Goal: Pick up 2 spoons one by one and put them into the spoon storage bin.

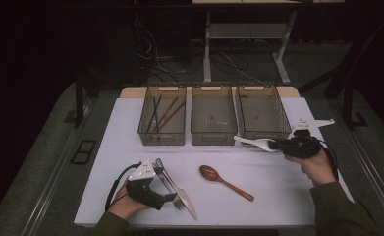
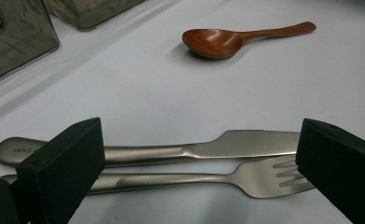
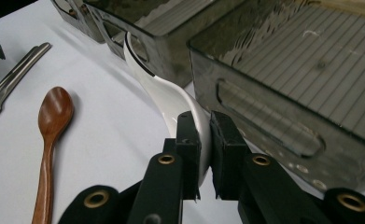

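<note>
I am counting three smoked plastic bins (image 1: pixel 213 114) in a row at the desk's (image 1: pixel 125 147) far edge, one wooden spoon (image 1: pixel 225 181), one steel fork (image 2: pixel 208 179), one steel knife (image 2: pixel 189 148) and one white ceramic spoon (image 3: pixel 171 98). My right gripper (image 3: pixel 202 154) is holding its fingers clamped on the white spoon's handle, just in front of the right bin. My left gripper (image 2: pixel 194 158) is keeping its fingers apart, straddling the fork and knife, nearer me than the bins. The left gripper view is showing fork tines; the high view is showing dark and reddish chopsticks (image 1: pixel 162 115) in the left bin.
</note>
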The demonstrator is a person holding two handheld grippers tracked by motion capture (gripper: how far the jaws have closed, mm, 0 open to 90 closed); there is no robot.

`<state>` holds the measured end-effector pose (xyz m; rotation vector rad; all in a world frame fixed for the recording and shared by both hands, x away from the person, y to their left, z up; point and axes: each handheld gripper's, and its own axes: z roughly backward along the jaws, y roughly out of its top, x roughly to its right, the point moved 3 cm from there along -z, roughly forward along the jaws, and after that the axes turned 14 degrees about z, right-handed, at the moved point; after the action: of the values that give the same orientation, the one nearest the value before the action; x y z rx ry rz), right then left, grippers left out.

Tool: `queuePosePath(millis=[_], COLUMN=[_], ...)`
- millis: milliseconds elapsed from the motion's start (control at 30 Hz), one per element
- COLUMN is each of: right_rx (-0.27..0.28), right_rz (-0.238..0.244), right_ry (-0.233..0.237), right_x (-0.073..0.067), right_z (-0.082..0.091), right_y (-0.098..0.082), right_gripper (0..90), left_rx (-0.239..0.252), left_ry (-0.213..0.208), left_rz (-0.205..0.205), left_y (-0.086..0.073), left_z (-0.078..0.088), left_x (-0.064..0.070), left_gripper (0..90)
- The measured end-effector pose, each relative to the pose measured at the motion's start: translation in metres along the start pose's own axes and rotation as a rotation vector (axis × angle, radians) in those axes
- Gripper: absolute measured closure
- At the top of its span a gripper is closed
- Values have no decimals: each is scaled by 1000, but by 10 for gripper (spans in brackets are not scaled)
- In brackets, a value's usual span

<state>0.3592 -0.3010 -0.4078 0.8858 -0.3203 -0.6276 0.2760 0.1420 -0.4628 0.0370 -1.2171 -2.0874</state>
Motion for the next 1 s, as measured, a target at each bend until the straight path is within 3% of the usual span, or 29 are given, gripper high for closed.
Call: queuePosePath(millis=[600, 1000], right_rx=[45, 69], right_rz=[26, 37], right_ry=[8, 17], right_x=[-2, -1], right_z=[-17, -39], right_y=[36, 65], right_gripper=[820, 820], left_rx=[-4, 2], left_ry=[0, 2], left_rz=[3, 8], left_y=[-1, -1], left_z=[0, 1], left_x=[0, -1], left_gripper=[6, 6])
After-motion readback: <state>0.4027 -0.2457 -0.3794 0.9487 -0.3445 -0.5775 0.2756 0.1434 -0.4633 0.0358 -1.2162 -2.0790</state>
